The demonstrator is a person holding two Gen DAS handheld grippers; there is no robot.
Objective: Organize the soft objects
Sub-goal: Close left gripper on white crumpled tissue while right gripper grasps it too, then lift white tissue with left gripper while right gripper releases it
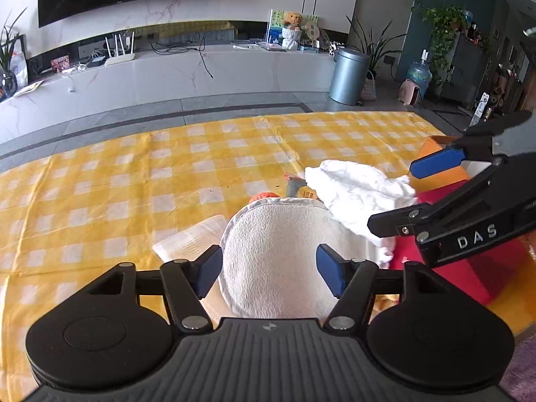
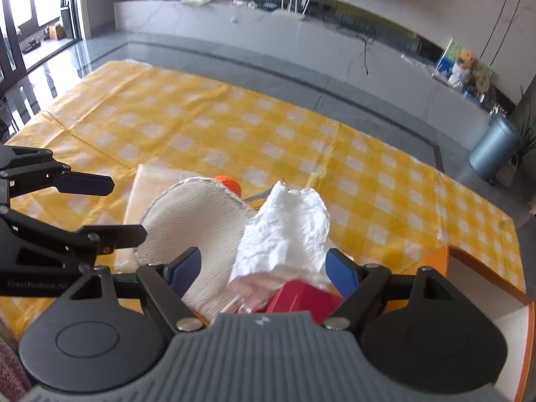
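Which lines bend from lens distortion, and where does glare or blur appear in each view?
Left wrist view: the long white marble counter bows; picture sharp. Right wrist view: the glossy grey floor tiles glare near the window, and the crumpled white tissue paper blurs at its near end.

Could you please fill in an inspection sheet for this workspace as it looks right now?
Surface: yellow checked cloth spread over a grey tiled floor.
Job's things: cream terry pad, crumpled white cloth, red soft item, pale folded cloth, orange knitted piece.
Clutter: orange-rimmed box at the cloth's edge.
Grippers: left hand-held gripper open astride the pad; right hand-held gripper open astride the white cloth.
Cables: black cable hanging over the TV ledge.
Surroundings: grey bin, teddy bear, houseplants.
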